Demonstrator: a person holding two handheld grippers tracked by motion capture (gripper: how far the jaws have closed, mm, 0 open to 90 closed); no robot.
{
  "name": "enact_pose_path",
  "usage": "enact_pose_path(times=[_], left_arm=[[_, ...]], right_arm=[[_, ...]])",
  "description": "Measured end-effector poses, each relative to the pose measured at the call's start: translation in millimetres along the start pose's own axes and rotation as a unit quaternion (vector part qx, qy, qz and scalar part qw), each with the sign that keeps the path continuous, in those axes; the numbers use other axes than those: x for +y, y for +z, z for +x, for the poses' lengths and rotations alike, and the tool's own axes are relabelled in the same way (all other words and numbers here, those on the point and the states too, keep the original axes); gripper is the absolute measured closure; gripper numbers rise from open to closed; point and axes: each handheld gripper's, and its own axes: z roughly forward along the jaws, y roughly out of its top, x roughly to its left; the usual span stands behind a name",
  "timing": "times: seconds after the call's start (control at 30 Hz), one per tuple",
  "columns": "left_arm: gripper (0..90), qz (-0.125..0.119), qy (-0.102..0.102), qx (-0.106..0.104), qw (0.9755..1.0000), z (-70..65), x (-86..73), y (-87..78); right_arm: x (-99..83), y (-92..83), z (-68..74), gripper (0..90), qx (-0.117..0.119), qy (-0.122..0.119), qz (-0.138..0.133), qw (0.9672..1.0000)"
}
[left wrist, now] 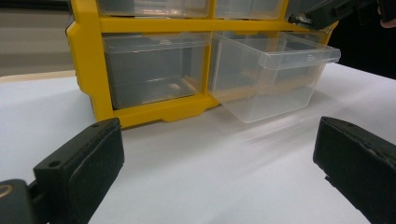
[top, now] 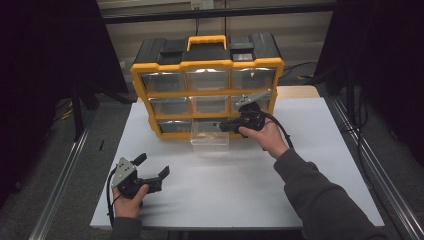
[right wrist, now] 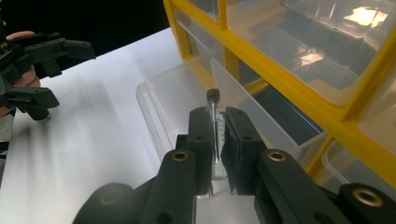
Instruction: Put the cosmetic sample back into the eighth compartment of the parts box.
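High view: pulled-out drawer before cabinet

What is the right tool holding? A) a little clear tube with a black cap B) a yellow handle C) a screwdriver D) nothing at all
A: in the right gripper view, the right tool is shut on a small clear tube with a black cap, above the pulled-out clear drawer.

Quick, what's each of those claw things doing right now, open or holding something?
Left gripper: open, holding nothing, resting on the white table.
Right gripper: closed on a small clear tube with a black cap, over the pulled-out clear drawer.
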Motion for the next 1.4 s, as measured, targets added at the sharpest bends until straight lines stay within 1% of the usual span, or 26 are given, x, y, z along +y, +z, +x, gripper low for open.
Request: enact_pose_path(times=[0.03,0.13,0.33,0.77,0.8,0.93,0.97,1.03,1.13,1.3,1.33,1.4], left_arm=[[1.9,0.0,0.001,0.003,1.0,0.7,0.0,-0.2],[1.9,0.0,0.0,0.003,1.0,0.5,-0.1,-0.3],[1.9,0.004,0.006,0.002,1.0,1.0,-0.4,-1.6],[1.9,0.003,0.002,0.006,1.0,1.1,-0.8,-0.7],[1.9,0.002,0.002,0.0,1.0,1.5,-0.7,-0.2],[1.9,0.002,0.001,0.0,1.0,1.5,-0.6,0.7],[1.9,0.004,0.001,0.003,1.0,1.2,-0.6,0.7],[2.0,0.002,0.001,-0.001,1.0,1.5,-0.6,0.9],[1.9,0.002,0.001,0.001,1.0,1.5,-0.5,0.6],[1.9,0.005,0.004,0.0,1.0,1.6,-0.5,-0.1],[1.9,0.002,0.001,0.0,1.0,1.2,-0.5,0.2],[1.9,0.003,0.002,0.001,1.0,1.4,-0.6,0.3]], right_arm=[[-0.1,0.6,0.0,81.5,0.001,0.001,-0.001,1.0],[-0.5,2.4,-0.2,81.5,0.001,0.002,-0.006,1.0],[-1.5,6.6,-0.5,81.5,0.001,-0.001,-0.002,1.0],[-2.9,11.4,-0.2,81.5,-0.002,-0.006,-0.002,1.0],[-3.1,11.7,0.2,81.4,-0.003,-0.006,-0.002,1.0],[-3.5,13.6,0.7,81.5,-0.005,-0.006,-0.003,1.0],[-3.7,14.1,0.8,81.5,-0.004,-0.006,-0.002,1.0],[-4.3,15.5,0.8,81.5,-0.006,-0.009,-0.003,0.9999],[-4.8,16.7,1.2,81.5,-0.006,-0.01,0.0,0.9999],[-5.4,18.4,1.1,81.4,-0.006,-0.008,-0.003,0.9999],[-5.7,19.0,0.9,81.5,-0.006,-0.009,-0.002,0.9999],[-6.5,20.4,0.9,81.5,-0.005,-0.007,-0.002,1.0]])
